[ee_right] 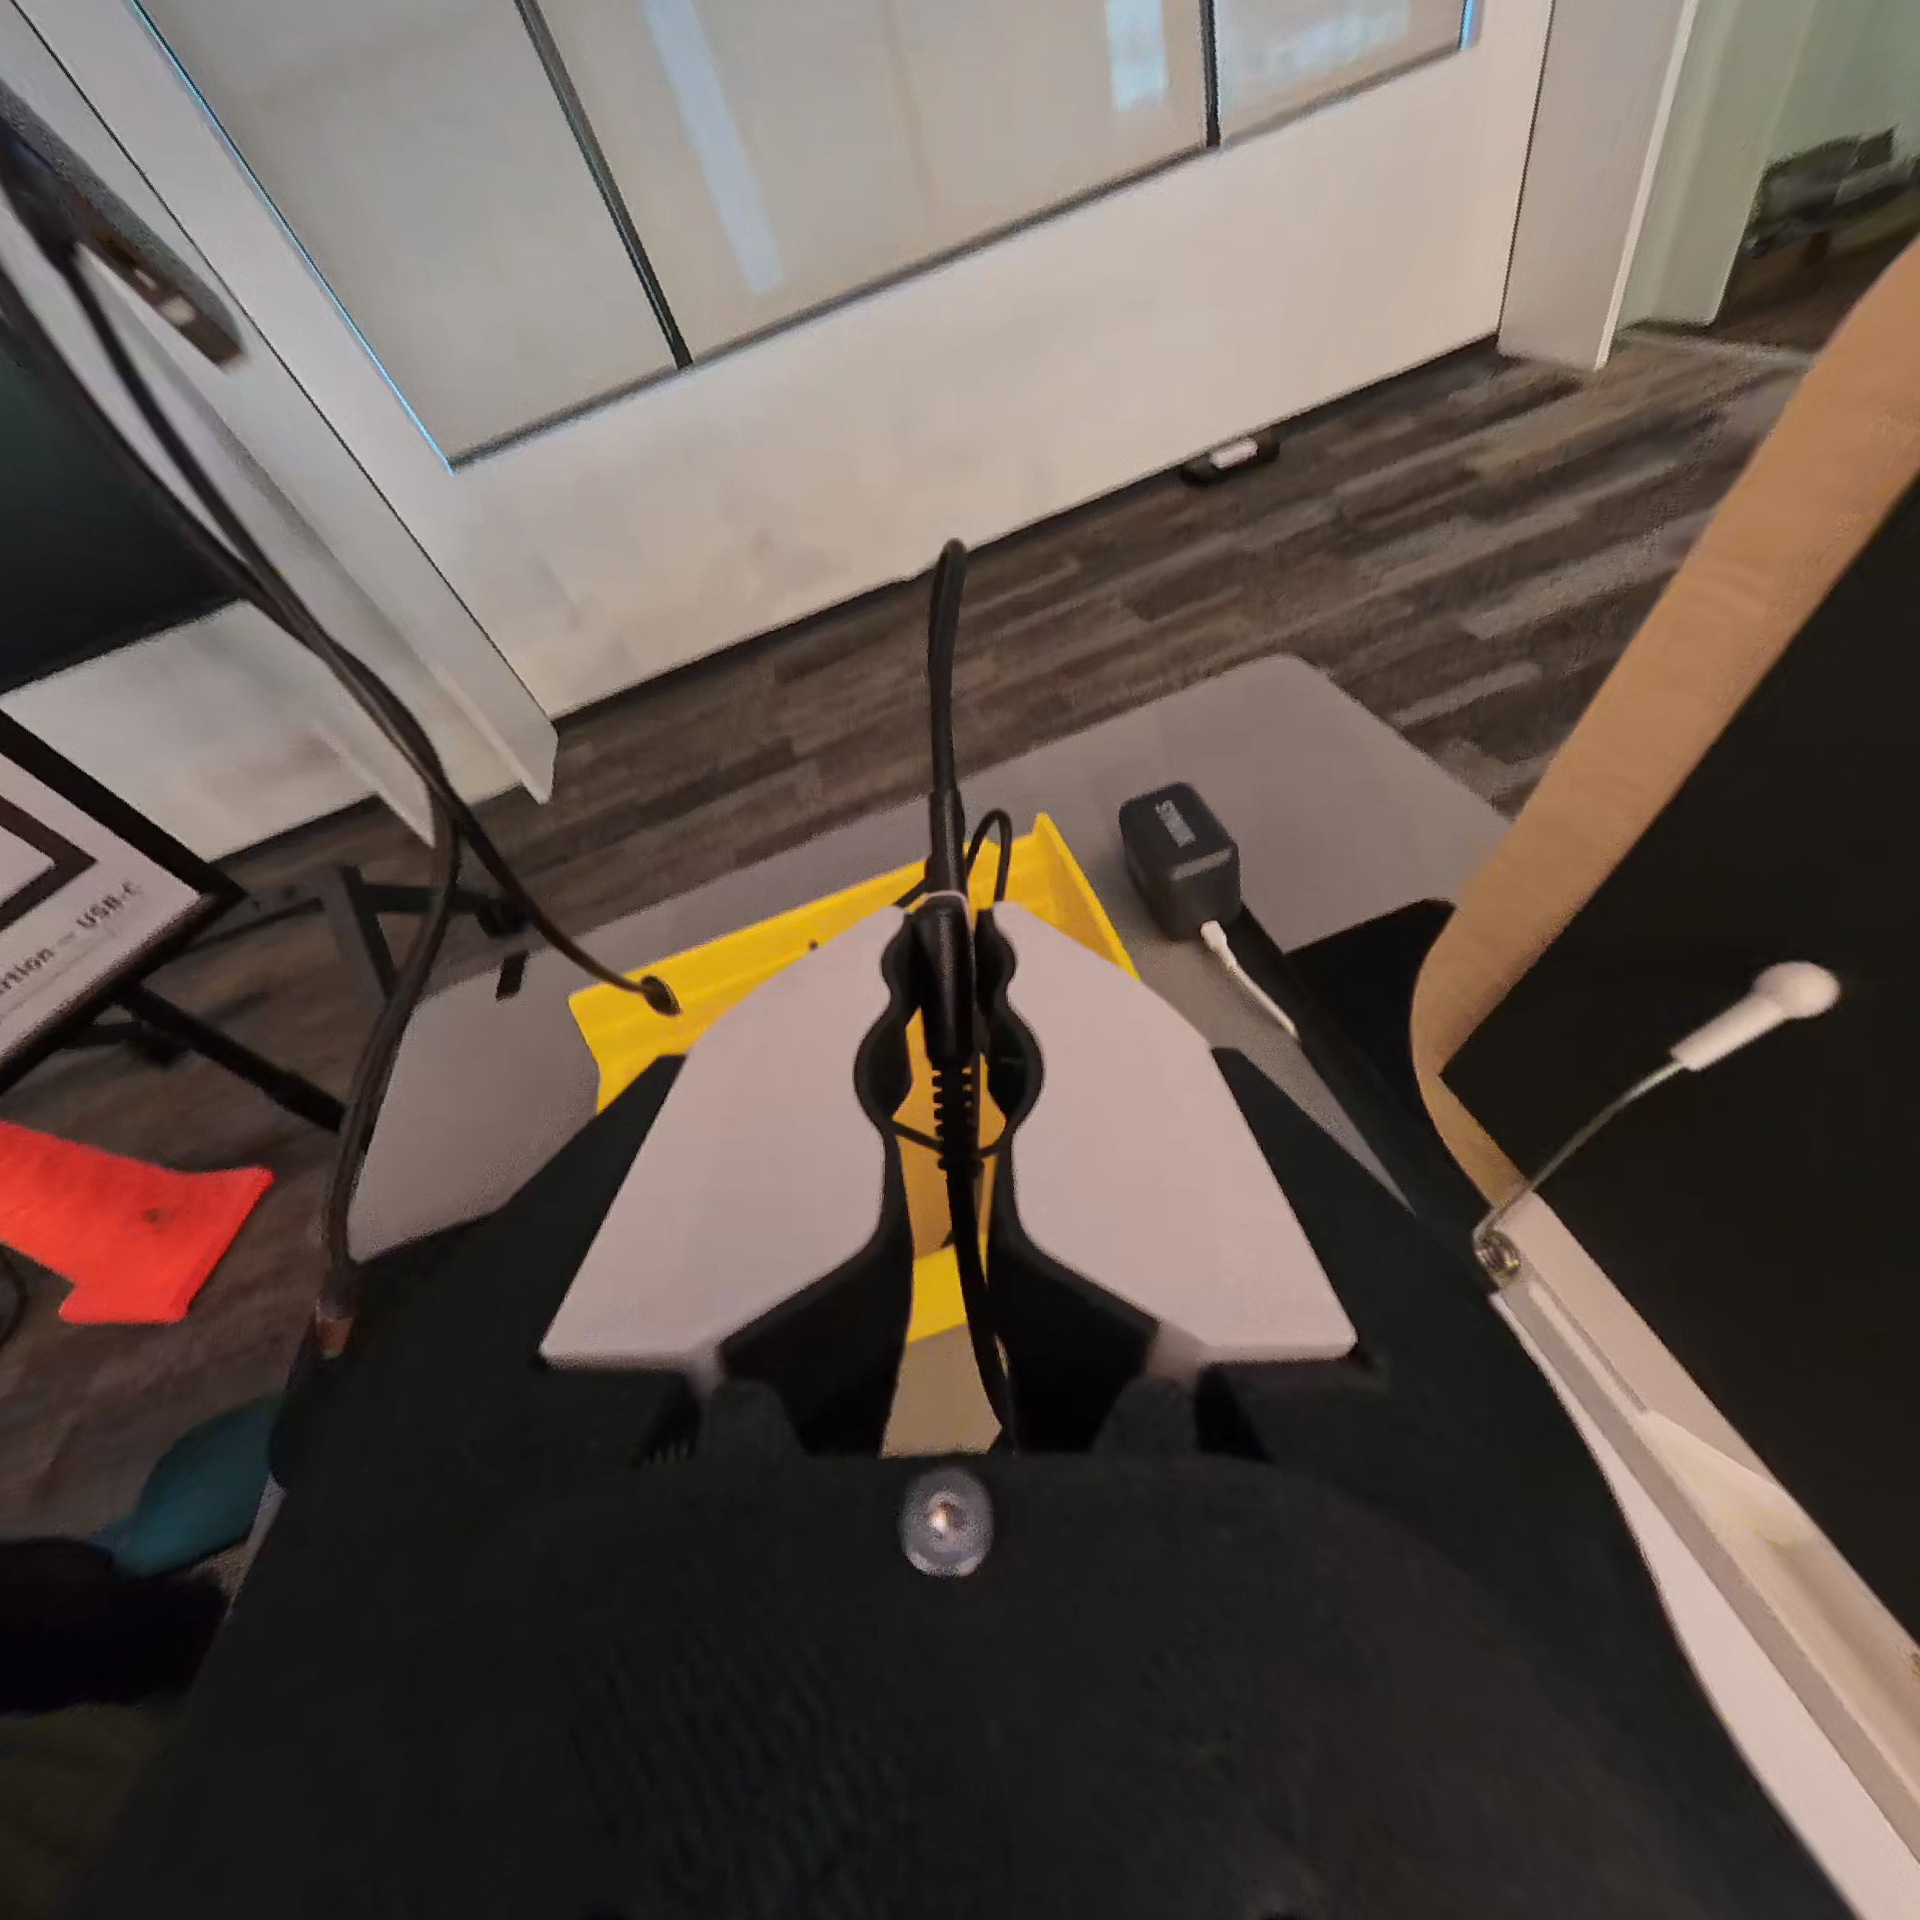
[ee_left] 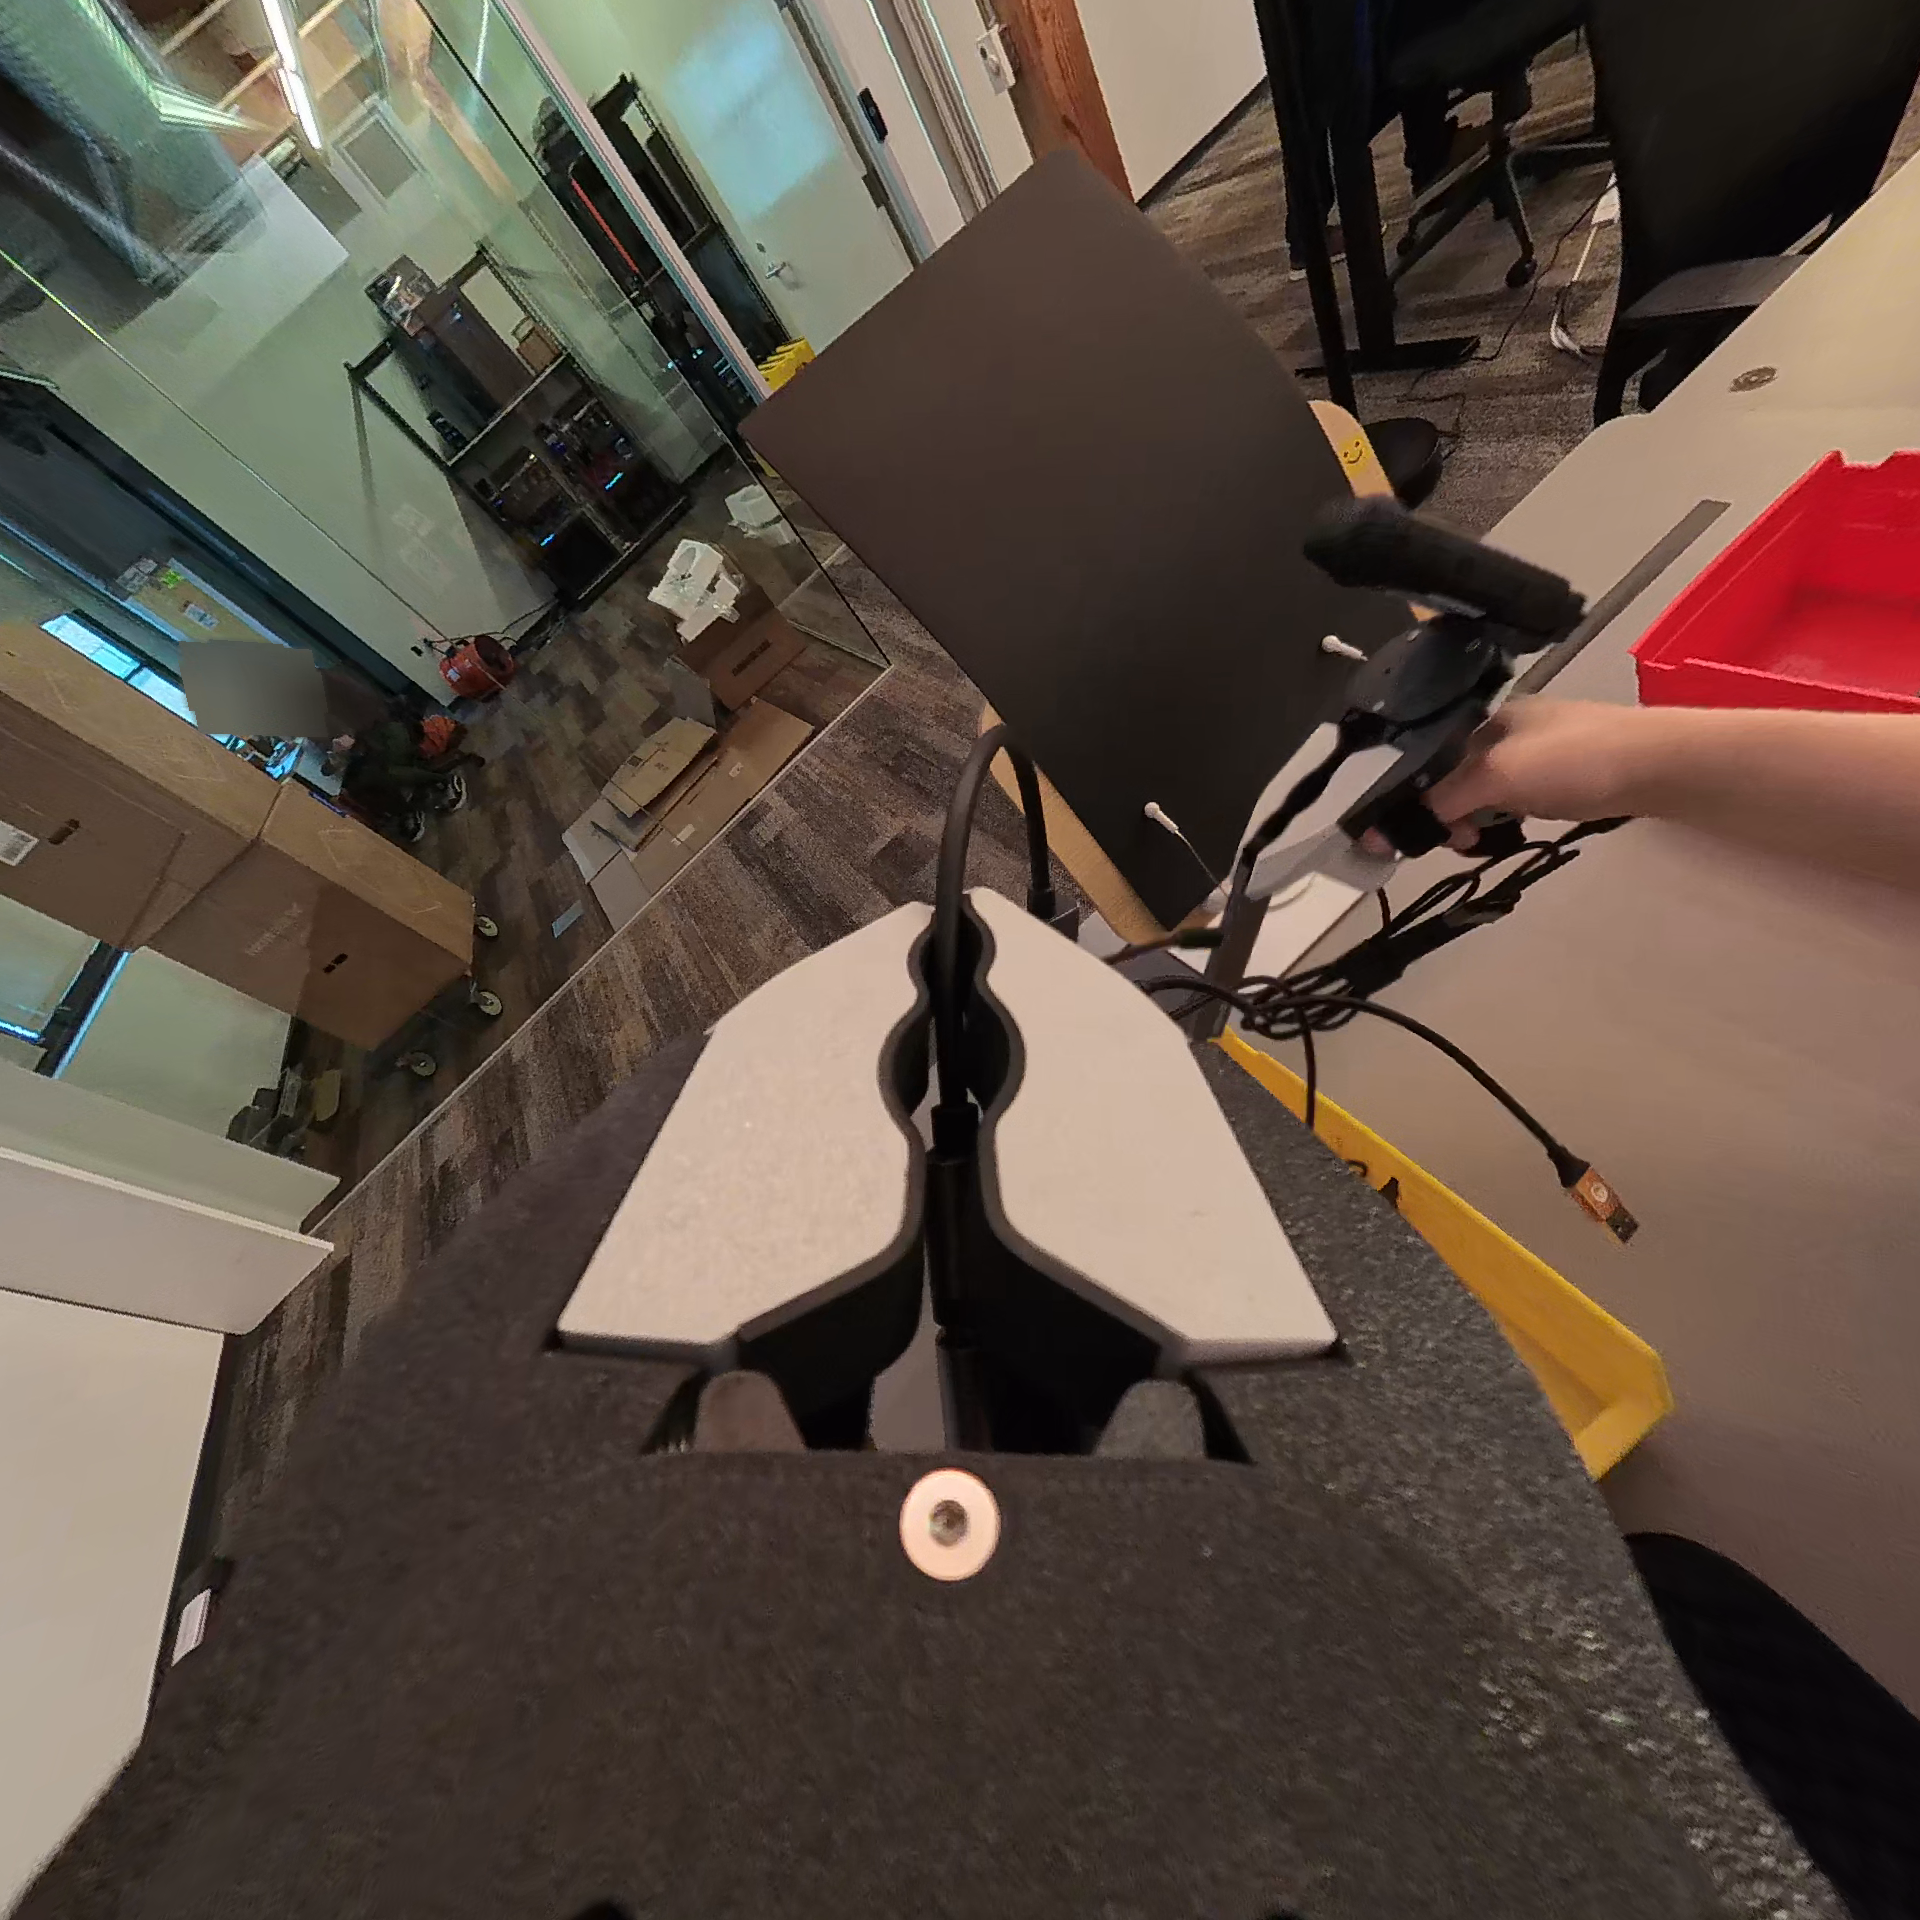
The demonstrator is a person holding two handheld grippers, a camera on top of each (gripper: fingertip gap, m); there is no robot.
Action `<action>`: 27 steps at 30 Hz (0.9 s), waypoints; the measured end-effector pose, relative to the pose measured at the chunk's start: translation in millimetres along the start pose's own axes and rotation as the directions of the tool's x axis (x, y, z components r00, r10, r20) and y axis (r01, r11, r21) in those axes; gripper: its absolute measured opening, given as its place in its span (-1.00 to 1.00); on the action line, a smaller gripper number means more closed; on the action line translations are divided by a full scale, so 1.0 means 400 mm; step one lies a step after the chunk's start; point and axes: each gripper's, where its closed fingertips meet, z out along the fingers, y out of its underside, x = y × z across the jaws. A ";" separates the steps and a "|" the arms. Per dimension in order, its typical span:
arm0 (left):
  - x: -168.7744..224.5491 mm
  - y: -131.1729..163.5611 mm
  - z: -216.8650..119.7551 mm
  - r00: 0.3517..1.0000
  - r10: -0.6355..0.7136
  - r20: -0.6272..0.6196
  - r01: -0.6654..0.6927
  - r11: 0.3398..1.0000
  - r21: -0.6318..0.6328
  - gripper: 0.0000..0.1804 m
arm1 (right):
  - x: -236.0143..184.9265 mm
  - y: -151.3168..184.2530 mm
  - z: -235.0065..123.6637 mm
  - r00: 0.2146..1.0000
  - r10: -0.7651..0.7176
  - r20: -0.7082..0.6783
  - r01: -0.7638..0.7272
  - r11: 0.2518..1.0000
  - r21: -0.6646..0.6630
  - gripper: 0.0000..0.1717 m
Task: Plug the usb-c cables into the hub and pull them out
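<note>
My left gripper [ee_left: 951,940] is clamped shut on a thin black cable [ee_left: 961,790] arching to the small black hub block [ee_left: 1062,916]. My right gripper [ee_right: 948,920] pinches a black cable plug [ee_right: 943,951] over the yellow plastic bin [ee_right: 1049,883]. I worry either cable slips, or yanking drags the hub.

white writing on black charger [ee_right: 1181,847], printed framed sign [ee_right: 62,914]

Black cable [ee_left: 951,997] arches up from closed fingers; second black cable's plug [ee_right: 940,956] pinched upright over yellow bin [ee_right: 790,956].
</note>
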 end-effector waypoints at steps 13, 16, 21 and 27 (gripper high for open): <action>0.027 0.003 0.024 1.000 -0.006 -0.022 0.006 1.000 -0.006 -1.00 | -0.100 0.051 0.283 0.990 -0.140 0.002 0.128 0.899 -0.420 -0.88; 0.024 0.018 0.023 1.000 -0.009 -0.021 0.008 1.000 -0.016 -1.00 | -0.120 0.055 0.307 0.984 -0.174 0.032 0.169 0.871 -0.461 -0.88; 0.017 0.042 0.011 0.999 -0.029 -0.017 0.029 0.999 -0.020 -1.00 | -0.130 0.059 0.337 0.984 -0.176 0.038 0.171 0.853 -0.493 -0.88; 0.011 0.075 0.002 0.999 -0.043 -0.014 0.043 0.998 -0.037 -1.00 | -0.147 0.060 0.368 0.959 -0.283 0.038 0.253 0.781 -0.571 -0.88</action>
